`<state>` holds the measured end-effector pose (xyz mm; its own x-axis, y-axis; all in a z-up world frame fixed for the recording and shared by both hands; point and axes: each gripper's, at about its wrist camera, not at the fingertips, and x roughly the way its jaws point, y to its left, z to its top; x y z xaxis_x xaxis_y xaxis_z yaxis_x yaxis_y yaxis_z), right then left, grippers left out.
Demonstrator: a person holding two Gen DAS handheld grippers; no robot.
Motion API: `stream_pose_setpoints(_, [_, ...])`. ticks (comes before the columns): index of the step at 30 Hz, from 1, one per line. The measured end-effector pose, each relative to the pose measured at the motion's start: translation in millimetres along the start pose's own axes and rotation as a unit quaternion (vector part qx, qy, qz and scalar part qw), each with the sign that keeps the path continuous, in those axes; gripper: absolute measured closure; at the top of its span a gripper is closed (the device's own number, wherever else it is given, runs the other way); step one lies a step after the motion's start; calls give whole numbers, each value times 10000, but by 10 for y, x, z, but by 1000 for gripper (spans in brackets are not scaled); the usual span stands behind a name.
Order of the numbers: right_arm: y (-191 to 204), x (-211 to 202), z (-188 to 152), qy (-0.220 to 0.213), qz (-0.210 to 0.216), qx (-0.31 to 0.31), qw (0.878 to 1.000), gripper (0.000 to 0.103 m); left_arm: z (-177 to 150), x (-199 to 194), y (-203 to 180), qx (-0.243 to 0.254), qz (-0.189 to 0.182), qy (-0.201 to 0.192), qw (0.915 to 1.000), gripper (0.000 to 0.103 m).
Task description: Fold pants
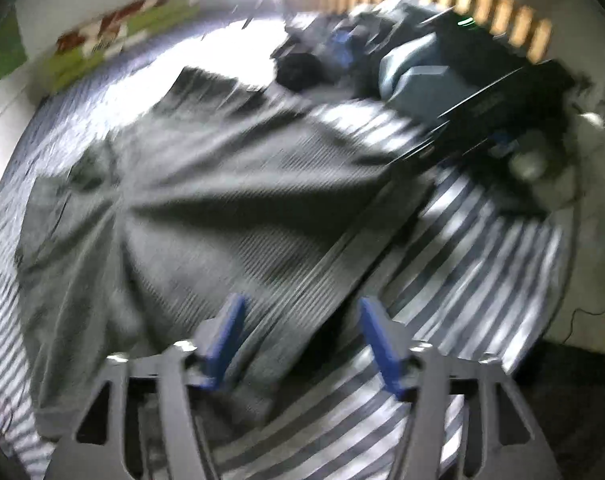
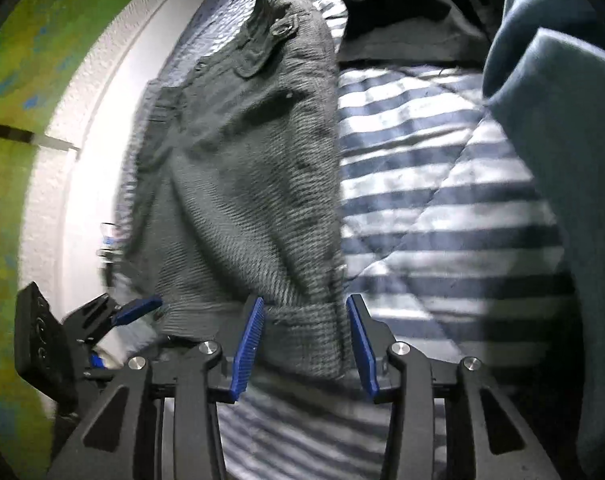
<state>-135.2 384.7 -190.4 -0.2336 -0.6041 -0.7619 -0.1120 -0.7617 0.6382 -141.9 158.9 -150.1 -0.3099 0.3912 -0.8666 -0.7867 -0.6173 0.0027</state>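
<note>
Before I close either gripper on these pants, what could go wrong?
Both grippers are open. The right gripper straddles the pants edge directly over the striped quilt, so it might pinch quilt too. The left gripper view is motion-blurred, so aim there is uncertain. Piled clothes sit close and could snag.

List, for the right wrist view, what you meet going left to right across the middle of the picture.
Green wall → white ledge → grey pants → striped quilt → blue-grey fabric.
</note>
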Motion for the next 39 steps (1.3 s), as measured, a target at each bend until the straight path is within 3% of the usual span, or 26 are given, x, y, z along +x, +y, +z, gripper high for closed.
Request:
stream_pose_setpoints(1, [29, -13, 8, -42, -15, -33, 10000, 67, 48, 27, -108, 113, -85, -88, 9999, 34])
stream_pose_setpoints(2, [46, -28, 14, -81, -51, -47, 9999, 78, 100, 88, -222, 241, -150, -134, 9995, 32])
stream_pose_setpoints(4, [85, -45, 27, -123, -29, -11, 9999, 85, 152, 185, -392, 396, -174, -213, 9988, 31])
stream_pose_setpoints(7, [146, -85, 41, -161, 171, 102, 9997, 86, 254, 342, -581, 502, -135, -414, 9978, 31])
stream_pose_setpoints(11, [227, -121, 69, -144, 514, 275, 9982, 86, 359, 424, -625, 276, 1, -796, 9964, 31])
stream_pose_setpoints(13, [274, -143, 96, -113, 649, 271, 9975, 86, 420, 468, -541, 19, 23, -931, 9956, 44])
stream_pose_setpoints(14, [301, -147, 108, -96, 670, 249, 9974, 86, 439, 489, -473, -137, -19, -928, 9956, 74])
stream_pose_setpoints(17, [384, -170, 168, -19, 688, 83, 9976, 83, 429, 448, -230, -608, -274, -1032, 9924, 94])
stream_pose_setpoints(21, [486, -278, 330, -179, 820, -201, 9963, 74, 360, 252, 22, -869, -231, -1208, 9886, 95])
stream_pose_setpoints(23, [523, -382, 504, -599, 618, -306, 9958, 66, 308, 147, 135, -1002, -193, -1311, 9861, 95])
stream_pose_setpoints(25, [529, -400, 738, -867, 382, -301, 9950, 65, 245, 45, 259, -1173, -185, -1388, 9832, 95])
stream_pose_setpoints(32, [587, 124, 1753, -1012, -136, 165, 9946, 59, 81, -94, 419, -1305, -145, -1471, 9804, 95])
stream_pose_setpoints(35, [610, 321, 1988, -952, -552, 221, 9937, 62, 30, -148, 482, -1366, -106, -1547, 9784, 95])
stream_pose_setpoints(36, [647, 370, 2030, -952, -540, 214, 9938, 67, 7, -189, 536, -1484, -152, -1603, 9757, 95])
stream_pose_setpoints(37, [709, 428, 2047, -903, -493, 182, 9945, 83, -28, -241, 582, -1583, -162, -1668, 9731, 95])
stream_pose_setpoints(39, [862, 418, 2064, -958, -383, 16, 9947, 84, -135, -380, 723, -1876, -112, -1847, 9647, 95])
